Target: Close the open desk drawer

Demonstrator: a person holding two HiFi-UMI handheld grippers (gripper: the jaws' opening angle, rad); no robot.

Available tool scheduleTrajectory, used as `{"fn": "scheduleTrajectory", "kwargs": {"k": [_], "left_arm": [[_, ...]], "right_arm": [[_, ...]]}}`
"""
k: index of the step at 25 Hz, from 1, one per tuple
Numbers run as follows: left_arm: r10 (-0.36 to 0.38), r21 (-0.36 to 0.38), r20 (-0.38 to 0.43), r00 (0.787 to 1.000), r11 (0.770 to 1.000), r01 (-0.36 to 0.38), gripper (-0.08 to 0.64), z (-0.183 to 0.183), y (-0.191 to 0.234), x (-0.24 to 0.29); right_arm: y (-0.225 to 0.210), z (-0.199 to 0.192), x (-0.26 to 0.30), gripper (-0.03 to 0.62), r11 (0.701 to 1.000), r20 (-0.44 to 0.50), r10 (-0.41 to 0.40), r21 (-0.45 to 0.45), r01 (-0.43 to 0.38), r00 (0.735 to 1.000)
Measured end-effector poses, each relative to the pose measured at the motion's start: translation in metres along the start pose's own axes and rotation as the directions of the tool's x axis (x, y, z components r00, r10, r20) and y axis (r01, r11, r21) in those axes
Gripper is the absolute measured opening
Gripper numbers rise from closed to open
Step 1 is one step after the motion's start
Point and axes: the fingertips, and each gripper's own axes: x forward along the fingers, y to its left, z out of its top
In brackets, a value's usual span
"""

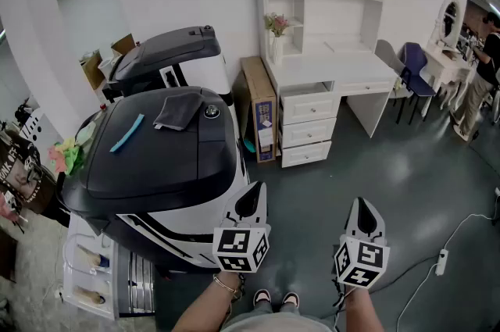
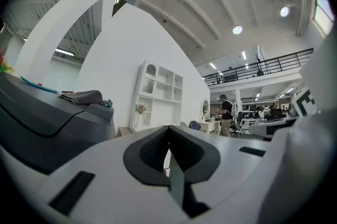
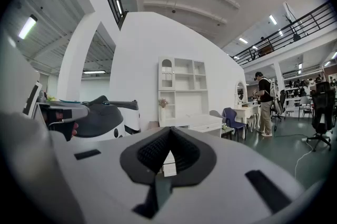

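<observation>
A white desk (image 1: 328,71) with a shelf unit on top stands against the far wall. Its stack of three drawers is at the left, and the top drawer (image 1: 310,105) sticks out a little further than the two below. My left gripper (image 1: 254,191) and right gripper (image 1: 365,207) are held low in front of me, several steps short of the desk. Both are shut with nothing between them. In the left gripper view the left gripper (image 2: 168,130) points level past the grey machine toward the shelf unit (image 2: 158,97). In the right gripper view the right gripper (image 3: 169,133) points at the desk (image 3: 202,124).
Two big black-and-white machines (image 1: 156,158) fill the left, close to my left gripper. A cardboard box (image 1: 262,108) leans beside the desk. A blue chair (image 1: 414,69), a vanity table and a person (image 1: 480,80) are at the far right. A power strip (image 1: 443,260) and cable lie on the floor.
</observation>
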Motion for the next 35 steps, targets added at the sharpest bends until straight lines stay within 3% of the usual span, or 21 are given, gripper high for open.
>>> {"fn": "scheduleTrajectory", "kwargs": {"k": [22, 24, 28, 35], "left_arm": [[0.012, 0.0, -0.001, 1.0, 1.0, -0.012, 0.014, -0.002, -0.005, -0.002], [0.01, 0.002, -0.003, 1.0, 1.0, -0.01, 0.014, -0.003, -0.005, -0.001], [0.007, 0.004, -0.007, 1.0, 1.0, -0.007, 0.014, -0.004, -0.002, 0.003], [0.0, 0.006, -0.018, 1.0, 1.0, 0.0, 0.014, -0.008, 0.008, 0.01]], "right_arm": [[-0.005, 0.003, -0.003, 0.012, 0.999, 0.039, 0.03, 0.027, -0.031, 0.999], [-0.004, 0.002, -0.001, 0.062, 0.999, 0.039, 0.038, 0.032, -0.039, 0.999], [-0.002, 0.0, 0.002, 0.067, 0.999, 0.035, 0.036, 0.026, -0.037, 0.999], [0.003, -0.004, 0.012, 0.135, 0.999, 0.024, 0.032, 0.035, -0.033, 0.999]]}}
